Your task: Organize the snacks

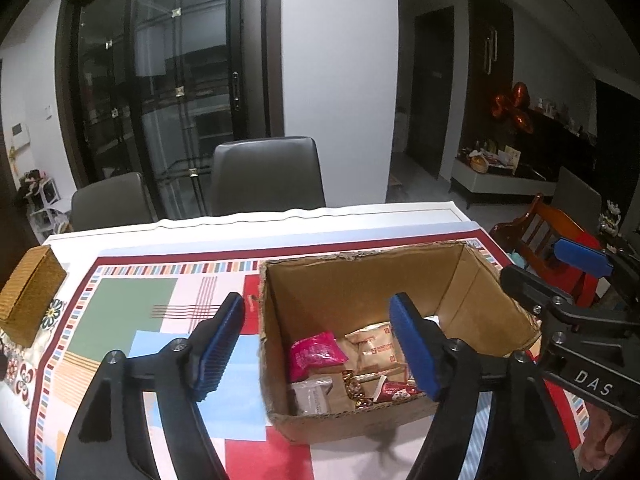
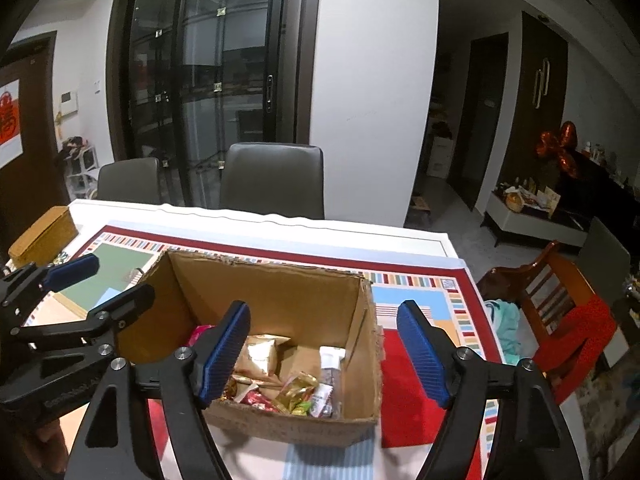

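Cardboard box (image 1: 360,292) of snack packets (image 1: 316,354) sits on the patterned tabletop (image 1: 132,308), its near contents partly hidden behind the empty, spread-apart left gripper (image 1: 318,346) and right gripper (image 2: 324,354).

Grey chairs (image 1: 267,176) face dark glass doors (image 1: 160,80) beside a white wall (image 1: 338,80).

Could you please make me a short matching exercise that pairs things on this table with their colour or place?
Things:
1. cardboard box
2. wicker box
3. pink packet
4. grey chair

Descriptions:
A. inside the cardboard box
B. behind the table's far edge
C. open-topped, snacks inside
D. at the table's left edge

Pairs: 1-C, 2-D, 3-A, 4-B
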Demonstrator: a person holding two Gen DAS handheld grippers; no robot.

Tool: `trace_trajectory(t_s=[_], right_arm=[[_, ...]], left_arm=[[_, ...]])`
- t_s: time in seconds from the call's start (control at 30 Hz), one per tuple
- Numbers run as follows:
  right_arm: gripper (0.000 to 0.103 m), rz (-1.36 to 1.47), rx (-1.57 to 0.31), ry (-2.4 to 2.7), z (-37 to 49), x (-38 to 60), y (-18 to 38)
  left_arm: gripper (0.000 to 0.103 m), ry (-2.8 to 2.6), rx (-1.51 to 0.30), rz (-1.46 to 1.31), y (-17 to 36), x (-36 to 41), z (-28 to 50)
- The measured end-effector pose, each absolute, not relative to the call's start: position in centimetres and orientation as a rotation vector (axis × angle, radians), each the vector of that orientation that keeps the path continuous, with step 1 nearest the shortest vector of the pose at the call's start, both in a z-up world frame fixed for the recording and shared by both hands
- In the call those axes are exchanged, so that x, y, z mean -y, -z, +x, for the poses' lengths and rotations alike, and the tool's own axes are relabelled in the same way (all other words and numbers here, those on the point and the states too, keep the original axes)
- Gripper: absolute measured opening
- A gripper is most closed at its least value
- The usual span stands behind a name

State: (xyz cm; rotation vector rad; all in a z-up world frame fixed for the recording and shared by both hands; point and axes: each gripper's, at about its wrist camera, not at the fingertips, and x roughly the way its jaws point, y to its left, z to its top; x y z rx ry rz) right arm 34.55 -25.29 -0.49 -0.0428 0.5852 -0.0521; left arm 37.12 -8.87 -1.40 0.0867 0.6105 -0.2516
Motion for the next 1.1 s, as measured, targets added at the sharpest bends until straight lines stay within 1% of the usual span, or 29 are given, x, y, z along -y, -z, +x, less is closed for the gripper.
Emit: trace_trajectory(t_s=[0.13,0.53,1.1], right_arm=[[0.077,-0.038,-0.577,0.065,33.8,25.3,0.0],[0.078,-0.015,-0.553,0.092,31.0,25.1,-1.3],[0.078,-0.012,-0.538,0.117,27.4,24.4,-1.8]], left_arm=[[0.08,0.232,-0.605,0.082,0.9,8.4,36.6],[0.082,0.212,-0.575,0.07,-0.5,7.4,34.0],[0.083,0.19,-0.576,0.054,-1.1,5.7,30.2]])
